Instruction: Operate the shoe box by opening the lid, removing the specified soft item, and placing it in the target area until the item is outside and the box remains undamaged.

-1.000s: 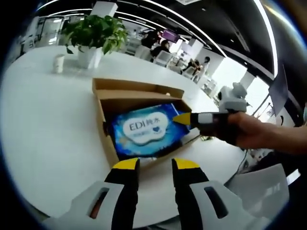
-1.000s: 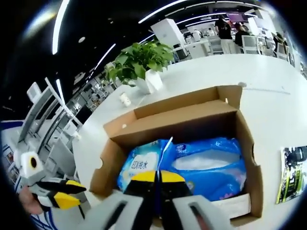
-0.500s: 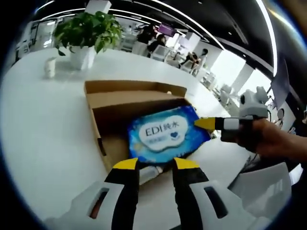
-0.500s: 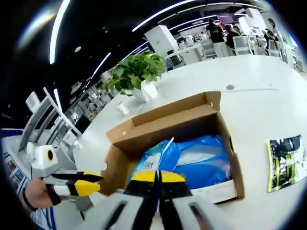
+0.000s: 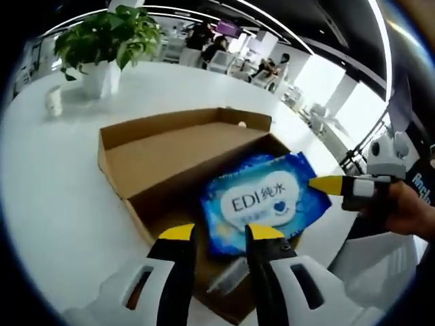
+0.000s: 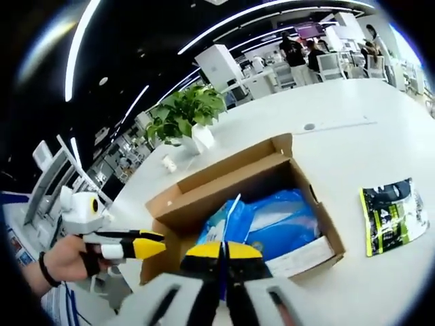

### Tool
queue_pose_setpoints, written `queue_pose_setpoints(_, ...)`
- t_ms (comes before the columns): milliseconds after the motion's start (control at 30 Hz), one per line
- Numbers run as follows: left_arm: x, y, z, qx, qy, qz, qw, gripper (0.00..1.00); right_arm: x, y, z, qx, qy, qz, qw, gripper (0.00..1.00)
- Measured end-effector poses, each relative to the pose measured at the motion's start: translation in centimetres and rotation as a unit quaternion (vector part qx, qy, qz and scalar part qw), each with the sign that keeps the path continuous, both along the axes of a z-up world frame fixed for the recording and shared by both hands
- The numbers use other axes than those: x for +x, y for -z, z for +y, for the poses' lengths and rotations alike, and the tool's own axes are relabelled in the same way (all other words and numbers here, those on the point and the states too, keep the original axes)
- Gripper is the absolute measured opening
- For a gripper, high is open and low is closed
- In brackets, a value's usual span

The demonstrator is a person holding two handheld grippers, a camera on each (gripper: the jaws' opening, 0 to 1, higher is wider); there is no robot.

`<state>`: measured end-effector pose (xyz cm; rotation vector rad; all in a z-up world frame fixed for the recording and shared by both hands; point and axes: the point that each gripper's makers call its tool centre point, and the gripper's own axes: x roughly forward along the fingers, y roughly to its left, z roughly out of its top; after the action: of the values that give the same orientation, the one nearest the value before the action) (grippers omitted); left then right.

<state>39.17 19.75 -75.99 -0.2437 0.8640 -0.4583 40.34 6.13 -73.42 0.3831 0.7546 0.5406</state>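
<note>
The open cardboard shoe box (image 5: 158, 155) lies on the white table, lid flap folded back. A blue wet-wipes pack (image 5: 262, 200) marked "EDI" hangs tilted above the box's near right corner. My right gripper (image 6: 221, 252) is shut on that pack's thin edge (image 6: 230, 216); in the left gripper view it comes in from the right (image 5: 327, 183), held by a hand. My left gripper (image 5: 221, 234) hovers open over the box's near edge, nothing between its fingers, and is seen left of the box (image 6: 146, 244). A second blue pack (image 6: 289, 214) lies inside the box (image 6: 228, 182).
A potted plant (image 5: 102, 37) and a small white cup (image 5: 52, 102) stand on the table beyond the box. A dark green printed packet (image 6: 393, 216) lies flat right of the box. People, chairs and desks fill the far background.
The right gripper has lifted the blue pack up from inside the box and drawn it towards the box's near right corner. Both views have shifted with the hands.
</note>
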Motion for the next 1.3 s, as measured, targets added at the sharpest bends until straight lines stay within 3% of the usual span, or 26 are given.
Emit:
queue_pose_setpoints(367, 0.1, 2.2, -1.4, 0.027, 0.019, 0.041, 0.9986, 0.28, -0.2, 0.2, -0.1, 0.011, 0.013, 0.003, 0.9999, 0.00)
queue_pose_setpoints(467, 0.0, 2.6, -0.4, 0.063, 0.007, 0.057, 0.9964, 0.24, -0.1, 0.3, -0.1, 0.010, 0.010, 0.003, 0.9999, 0.00)
queue_pose_setpoints(533, -0.2, 2.7, -0.7, 0.079, 0.013, 0.067, 0.9946, 0.27, -0.2, 0.3, -0.1, 0.011, 0.011, 0.005, 0.9999, 0.00)
queue_pose_setpoints(600, 0.2, 2.3, -0.8, 0.102, 0.024, 0.051, 0.9932, 0.29, -0.2, 0.4, -0.1, 0.012, 0.013, 0.004, 0.9998, 0.00)
queue_pose_setpoints(833, 1.2, 2.5, -1.3, 0.104, 0.038, 0.058, 0.9922, 0.24, -0.2, 0.6, -0.2, 0.019, 0.020, 0.005, 0.9996, 0.00)
queue_pose_setpoints(900, 0.7, 3.2, -1.8, 0.092, 0.040, 0.090, 0.9908, 0.23, -0.2, 0.5, -0.2, 0.020, 0.021, 0.005, 0.9996, 0.00)
queue_pose_setpoints(967, 1.0, 3.9, -2.1, 0.085, 0.033, 0.097, 0.9911, 0.23, -0.2, 0.6, -0.2, 0.021, 0.021, 0.005, 0.9995, 0.00)
queue_pose_setpoints(1033, 0.6, 5.0, -1.7, 0.104, 0.024, 0.123, 0.9867, 0.23, -0.2, 0.6, -0.2, 0.022, 0.023, 0.006, 0.9995, 0.00)
queue_pose_setpoints(1300, 0.9, 6.3, -1.9, 0.113, 0.021, 0.154, 0.9814, 0.21, -0.1, 0.8, -0.3, 0.025, 0.028, 0.007, 0.9993, 0.00)
